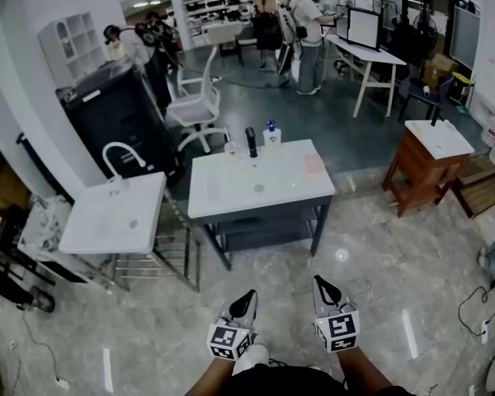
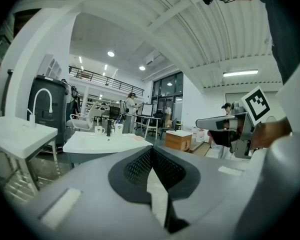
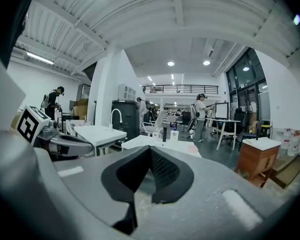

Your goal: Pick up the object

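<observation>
White counter (image 1: 260, 190) w/ dark bottle (image 1: 251, 141) at far edge lies straight ahead, well apart; left gripper (image 1: 247, 297) & right gripper (image 1: 320, 284) both closed, empty.

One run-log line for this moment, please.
stage: before pickup | left tongs: shut, empty | right tongs: shut, empty | white table: ahead, untouched

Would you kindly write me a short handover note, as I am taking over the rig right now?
Left gripper: shut, empty.
Right gripper: shut, empty.
Both held low, well short of the white table.
On the table: cup, blue-capped bottle, pink pad, black tap.
Done: nothing picked up.
Left: walk up, open a gripper, grasp, lift.
</observation>
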The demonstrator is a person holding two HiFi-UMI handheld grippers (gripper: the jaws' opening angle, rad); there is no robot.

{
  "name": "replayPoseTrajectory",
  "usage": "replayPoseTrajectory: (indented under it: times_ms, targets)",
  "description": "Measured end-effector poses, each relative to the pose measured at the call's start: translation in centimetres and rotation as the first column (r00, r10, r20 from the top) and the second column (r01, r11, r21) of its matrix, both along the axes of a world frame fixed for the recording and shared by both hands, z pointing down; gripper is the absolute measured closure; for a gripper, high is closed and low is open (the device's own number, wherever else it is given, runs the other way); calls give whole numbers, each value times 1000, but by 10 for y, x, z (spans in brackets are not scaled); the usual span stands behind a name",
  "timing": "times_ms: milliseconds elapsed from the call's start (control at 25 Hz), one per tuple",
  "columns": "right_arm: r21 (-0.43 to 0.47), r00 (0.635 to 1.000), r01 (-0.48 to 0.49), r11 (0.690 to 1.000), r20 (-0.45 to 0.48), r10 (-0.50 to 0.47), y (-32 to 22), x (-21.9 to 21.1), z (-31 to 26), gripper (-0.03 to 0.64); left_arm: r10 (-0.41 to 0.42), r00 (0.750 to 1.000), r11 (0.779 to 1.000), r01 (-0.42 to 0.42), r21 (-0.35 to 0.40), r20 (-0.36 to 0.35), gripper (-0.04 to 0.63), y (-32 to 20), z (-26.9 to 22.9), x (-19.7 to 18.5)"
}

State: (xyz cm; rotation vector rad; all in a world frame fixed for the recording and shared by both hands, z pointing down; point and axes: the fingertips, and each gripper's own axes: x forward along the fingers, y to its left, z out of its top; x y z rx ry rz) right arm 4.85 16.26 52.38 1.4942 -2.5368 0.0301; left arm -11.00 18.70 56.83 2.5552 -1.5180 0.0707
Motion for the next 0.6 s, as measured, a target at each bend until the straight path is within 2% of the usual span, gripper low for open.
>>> replayPoseTrajectory:
  times_ms: [360, 600]
  targets:
    - [20, 998, 50, 999, 40, -51, -22, -64, 3, 614, 38, 999, 999, -38, 3, 12, 578, -21, 4, -46]
    - [15, 999, -2, 1000, 37, 2, -32, -77, 7, 614, 61, 998, 998, -61, 6, 4, 578, -34, 4, -71]
